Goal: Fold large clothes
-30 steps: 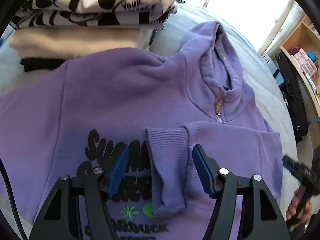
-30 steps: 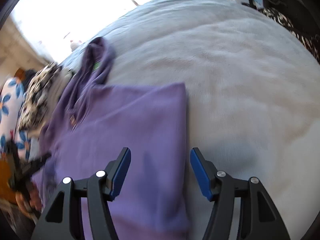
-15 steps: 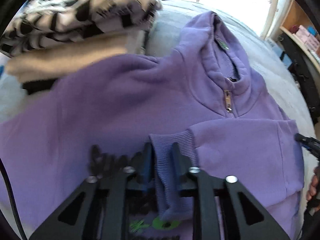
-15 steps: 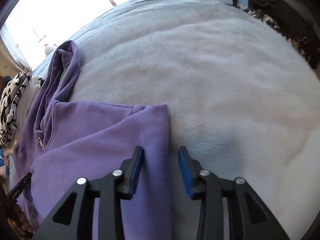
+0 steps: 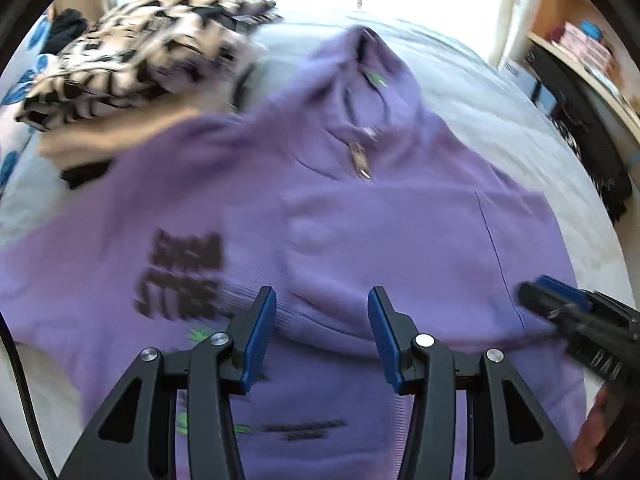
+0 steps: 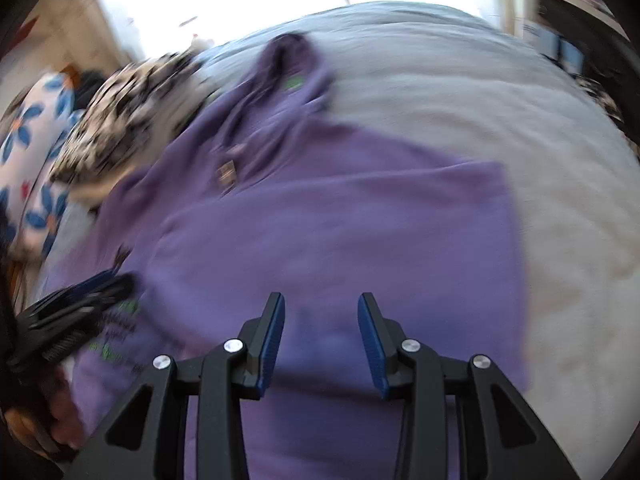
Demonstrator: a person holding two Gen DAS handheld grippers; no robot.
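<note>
Purple hoodie [image 5: 400, 240]: chest lettering [image 5: 182, 276] smeared by motion blur, unreadable; hem cut off by the lower edge in both views. Patterned folded clothes [image 5: 132, 52]: blurred, print indistinct. Right tool [image 5: 538, 294] in left view: fingertips blurred, gap not discernible. Shelf items [image 5: 584, 44]: too small to identify.
</note>
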